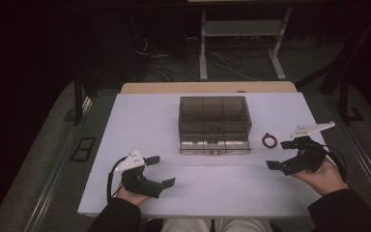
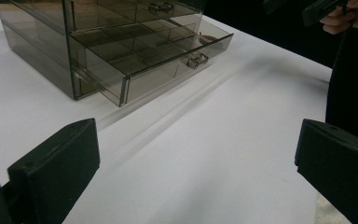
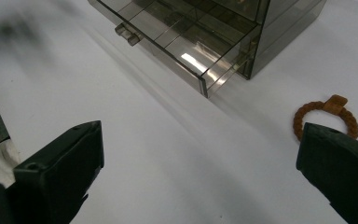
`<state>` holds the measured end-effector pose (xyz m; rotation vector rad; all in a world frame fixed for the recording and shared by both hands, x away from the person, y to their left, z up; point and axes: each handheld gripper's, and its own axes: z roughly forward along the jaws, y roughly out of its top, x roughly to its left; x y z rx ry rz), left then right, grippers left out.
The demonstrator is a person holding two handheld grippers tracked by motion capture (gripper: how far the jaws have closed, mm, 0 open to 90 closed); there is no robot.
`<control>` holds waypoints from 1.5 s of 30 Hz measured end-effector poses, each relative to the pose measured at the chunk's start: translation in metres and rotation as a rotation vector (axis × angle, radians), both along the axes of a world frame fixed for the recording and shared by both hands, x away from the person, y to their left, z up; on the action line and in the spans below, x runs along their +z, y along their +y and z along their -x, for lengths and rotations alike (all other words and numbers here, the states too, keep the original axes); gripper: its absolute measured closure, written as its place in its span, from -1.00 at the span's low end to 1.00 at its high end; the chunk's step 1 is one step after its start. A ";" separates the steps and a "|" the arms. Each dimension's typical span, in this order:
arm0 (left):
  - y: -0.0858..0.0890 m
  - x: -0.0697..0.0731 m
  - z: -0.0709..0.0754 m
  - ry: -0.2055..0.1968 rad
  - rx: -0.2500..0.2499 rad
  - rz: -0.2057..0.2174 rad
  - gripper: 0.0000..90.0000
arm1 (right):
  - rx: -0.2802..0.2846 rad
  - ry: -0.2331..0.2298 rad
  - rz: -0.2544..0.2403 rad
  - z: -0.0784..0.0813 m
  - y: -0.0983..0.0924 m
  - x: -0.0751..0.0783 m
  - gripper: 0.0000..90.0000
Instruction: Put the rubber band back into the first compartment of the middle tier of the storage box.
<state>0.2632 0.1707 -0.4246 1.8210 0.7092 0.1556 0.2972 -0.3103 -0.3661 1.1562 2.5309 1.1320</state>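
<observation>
Left gripper [image 1: 160, 170] at the table's [image 1: 140, 116] near-left, held low over the white top, jaws spread wide, nothing between them. Seen along those jaws in the left gripper view [image 2: 196, 154]: bare tabletop, with the box [image 2: 51, 51] ahead and to the left.

Centre, toward the far edge: smoky clear drawer box [image 1: 213, 116], bottom drawer [image 1: 215, 145] pulled partway out toward the person, upper one shut. Small double handle [image 2: 196, 59] on the open drawer's front. Compartments inside the drawer, contents not discernible.

Just right of the box, apart from it: brown braided ring [image 1: 269, 140], flat on the table, a small tab on its rim.

Right gripper [image 1: 280, 154] at the near-right, close to the ring but not touching, jaws likewise wide apart and holding nothing. In the right gripper view [image 3: 200, 158], ring [image 3: 324, 114] just above the right-hand jaw, drawer corner up ahead.
</observation>
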 end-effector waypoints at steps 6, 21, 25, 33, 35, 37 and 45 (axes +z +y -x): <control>0.000 0.000 0.000 0.000 -0.001 0.001 -1.00 | -0.006 0.011 0.001 -0.008 -0.003 0.001 -1.00; 0.000 0.000 0.000 0.000 -0.001 0.002 -1.00 | -0.014 0.033 0.022 -0.027 -0.011 0.001 -1.00; 0.000 0.000 0.000 0.001 0.000 0.003 -1.00 | -0.018 0.036 0.024 -0.031 -0.013 0.003 -1.00; 0.000 0.000 0.000 0.001 0.000 0.004 -1.00 | -0.013 0.036 0.032 -0.040 -0.016 0.006 -1.00; 0.000 0.000 0.000 0.001 0.000 0.005 -1.00 | -0.015 0.038 0.032 -0.043 -0.017 0.006 -1.00; 0.000 0.000 0.000 0.001 -0.001 0.005 -1.00 | -0.009 0.042 0.035 -0.047 -0.018 0.003 -1.00; 0.000 0.000 -0.001 0.001 0.000 0.006 -1.00 | 0.009 0.053 0.063 -0.057 -0.019 -0.007 -1.00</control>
